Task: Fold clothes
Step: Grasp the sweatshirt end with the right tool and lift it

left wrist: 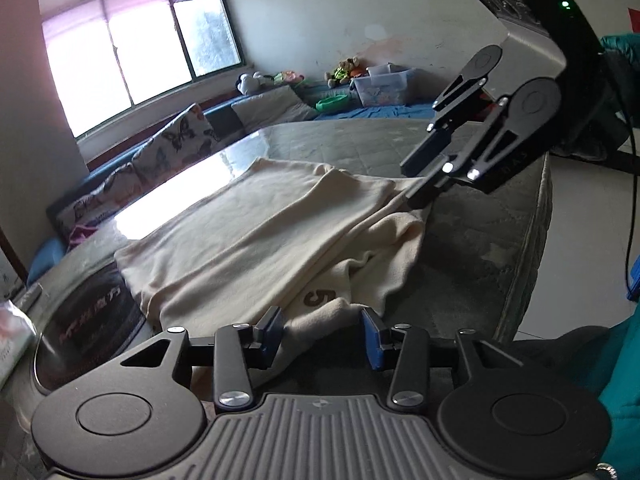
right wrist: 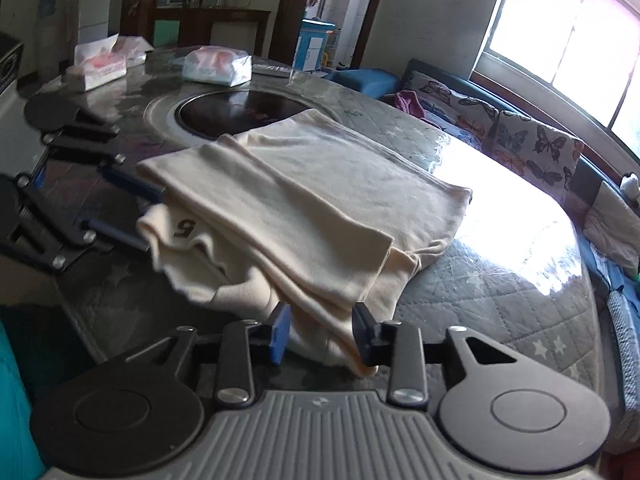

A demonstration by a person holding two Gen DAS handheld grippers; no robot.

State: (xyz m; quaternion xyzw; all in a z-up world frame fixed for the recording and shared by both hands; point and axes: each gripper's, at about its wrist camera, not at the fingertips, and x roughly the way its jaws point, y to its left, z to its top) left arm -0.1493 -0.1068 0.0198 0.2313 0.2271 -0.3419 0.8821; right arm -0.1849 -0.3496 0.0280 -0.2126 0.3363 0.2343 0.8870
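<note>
A cream garment [left wrist: 248, 232] [right wrist: 320, 184], folded into long layers, lies on the round quilted table [left wrist: 480, 240] [right wrist: 480, 300]. A brown "5" [left wrist: 320, 298] shows on its lower layer. At the near end, my left gripper [left wrist: 322, 332] [right wrist: 154, 220] is shut on a bunched edge of the garment, and the fabric fills the gap between the pads. At the other end, my right gripper [right wrist: 322, 332] [left wrist: 408, 184] stands open. The folded edge lies loosely between its blue pads [right wrist: 280, 330].
A dark round inset [right wrist: 240, 112] sits mid-table, partly under the garment. Tissue packs [right wrist: 218, 64] [right wrist: 100, 68] lie at the table's far side. A sofa with butterfly cushions [right wrist: 520, 136] runs under the window. A teal sleeve [left wrist: 624, 380] shows at the edge.
</note>
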